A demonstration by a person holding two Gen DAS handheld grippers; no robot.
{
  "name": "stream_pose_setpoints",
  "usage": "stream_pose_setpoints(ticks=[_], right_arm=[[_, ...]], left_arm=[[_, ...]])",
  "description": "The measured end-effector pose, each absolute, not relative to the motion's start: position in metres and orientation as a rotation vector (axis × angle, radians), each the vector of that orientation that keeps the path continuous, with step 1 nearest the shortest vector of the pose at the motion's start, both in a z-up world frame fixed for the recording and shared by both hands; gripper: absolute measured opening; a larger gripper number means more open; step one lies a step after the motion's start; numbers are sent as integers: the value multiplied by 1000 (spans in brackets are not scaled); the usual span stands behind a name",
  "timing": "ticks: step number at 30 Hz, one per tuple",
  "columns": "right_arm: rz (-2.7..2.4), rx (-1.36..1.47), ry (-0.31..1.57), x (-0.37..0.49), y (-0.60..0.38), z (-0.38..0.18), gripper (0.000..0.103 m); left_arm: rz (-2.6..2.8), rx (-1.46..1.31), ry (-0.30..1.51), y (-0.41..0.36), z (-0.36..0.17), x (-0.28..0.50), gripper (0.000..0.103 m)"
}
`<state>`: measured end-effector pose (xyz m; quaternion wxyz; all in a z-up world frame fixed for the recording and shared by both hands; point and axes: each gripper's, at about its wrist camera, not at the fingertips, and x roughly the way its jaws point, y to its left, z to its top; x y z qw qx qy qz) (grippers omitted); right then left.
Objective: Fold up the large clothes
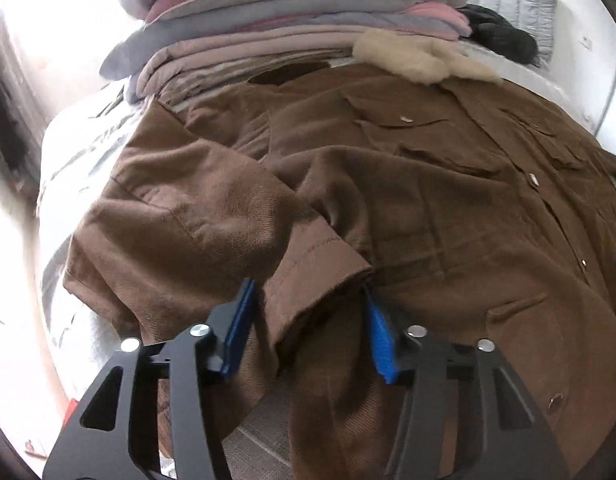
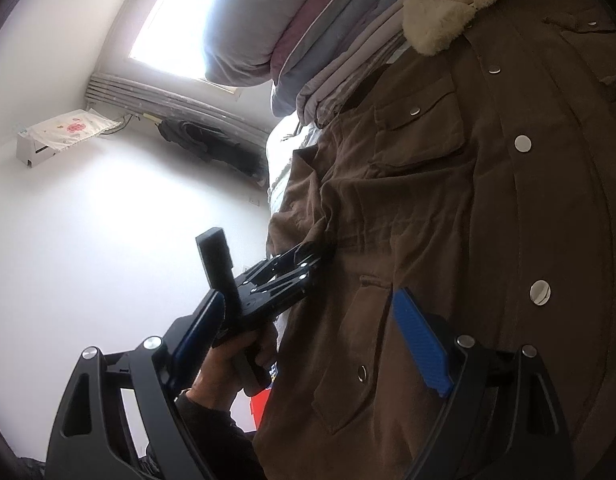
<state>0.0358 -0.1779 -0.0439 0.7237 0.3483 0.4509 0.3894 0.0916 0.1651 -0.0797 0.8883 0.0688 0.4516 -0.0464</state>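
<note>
A large brown jacket with snap buttons and a cream fleece collar lies spread face up on a bed. One sleeve is folded across its front, and the cuff sits between the blue pads of my left gripper. The right pad touches the cuff's edge, while the left pad stands just off the cloth. In the right wrist view the jacket fills the right side. There a hand holds the left gripper, its tips at the sleeve. My right gripper is open near the jacket's hem, holding nothing.
A tall stack of folded quilts sits at the jacket's collar end. A dark garment lies beyond the collar. Pale bed sheet shows left of the jacket. A bright window and a wall unit lie past the bed.
</note>
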Motion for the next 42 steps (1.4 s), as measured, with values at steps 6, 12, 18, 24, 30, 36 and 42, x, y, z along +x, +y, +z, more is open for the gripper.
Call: stream_pose_setpoints(ticks=[6, 12, 18, 24, 30, 36, 42], right_arm=[[859, 753, 1005, 35, -174, -46, 83], [863, 754, 1014, 37, -171, -47, 83], [867, 756, 1013, 37, -170, -47, 83], [865, 756, 1014, 38, -170, -48, 83], [864, 757, 1020, 38, -170, -49, 83], [858, 761, 1017, 38, -173, -50, 83], [844, 763, 1019, 40, -176, -53, 83]], left_arm=[[-152, 95, 925, 173, -75, 82, 47], [-127, 181, 862, 158, -69, 81, 52], [-98, 186, 898, 159, -74, 90, 52], [-85, 126, 876, 163, -71, 91, 33], [-46, 24, 866, 187, -67, 93, 12], [86, 27, 743, 203, -31, 83, 11], [294, 51, 575, 270, 39, 72, 11]])
